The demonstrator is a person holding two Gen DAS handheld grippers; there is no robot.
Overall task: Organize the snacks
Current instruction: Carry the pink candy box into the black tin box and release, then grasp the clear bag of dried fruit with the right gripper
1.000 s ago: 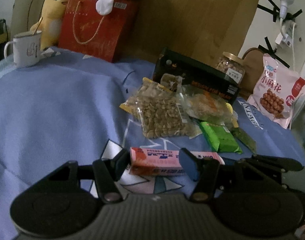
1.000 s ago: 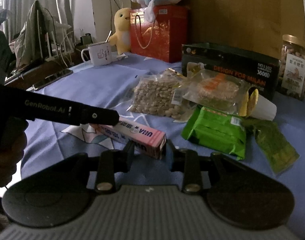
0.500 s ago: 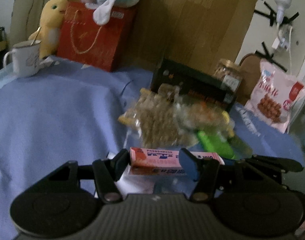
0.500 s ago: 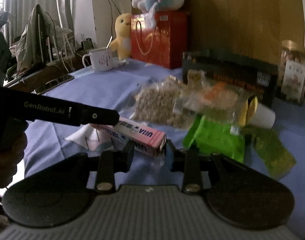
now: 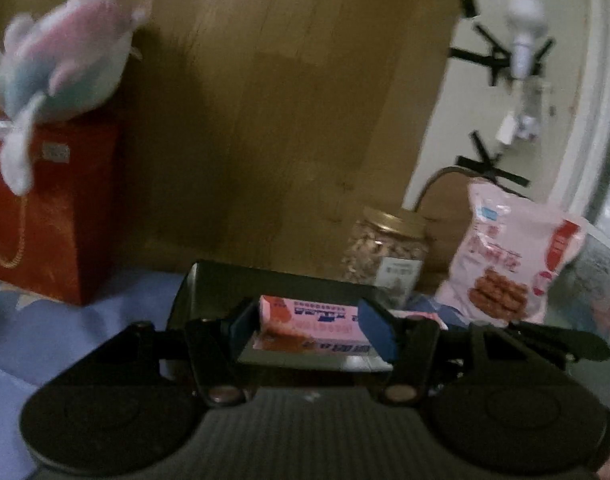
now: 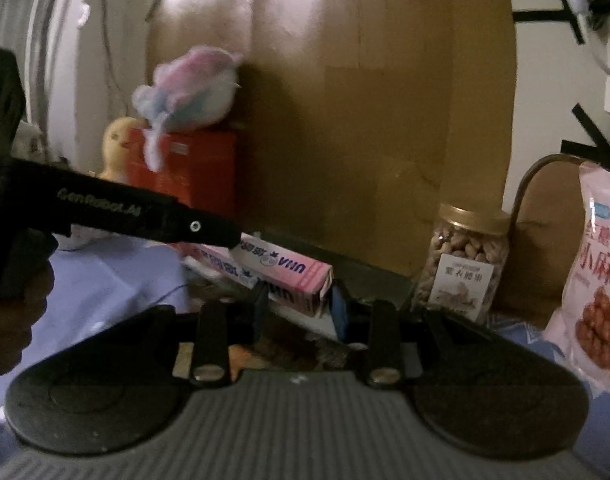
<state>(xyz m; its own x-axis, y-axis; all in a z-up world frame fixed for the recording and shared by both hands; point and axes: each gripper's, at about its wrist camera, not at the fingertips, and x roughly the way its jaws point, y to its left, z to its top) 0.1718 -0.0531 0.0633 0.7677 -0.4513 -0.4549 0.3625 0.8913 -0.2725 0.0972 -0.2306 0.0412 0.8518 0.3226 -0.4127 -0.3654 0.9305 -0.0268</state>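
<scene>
Currently the long pink cardboard snack box (image 5: 311,322) hangs crosswise between both grippers, above the black rectangular box (image 5: 209,284). The left gripper (image 5: 311,326) has its fingers half-spread, clamping the box's left end; the right gripper (image 6: 299,306) pinches the opposite end (image 6: 305,280), fingers narrower.

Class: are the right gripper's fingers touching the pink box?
Touching. The right wrist view shows both fingers pressed against the end of the pink box.
</scene>
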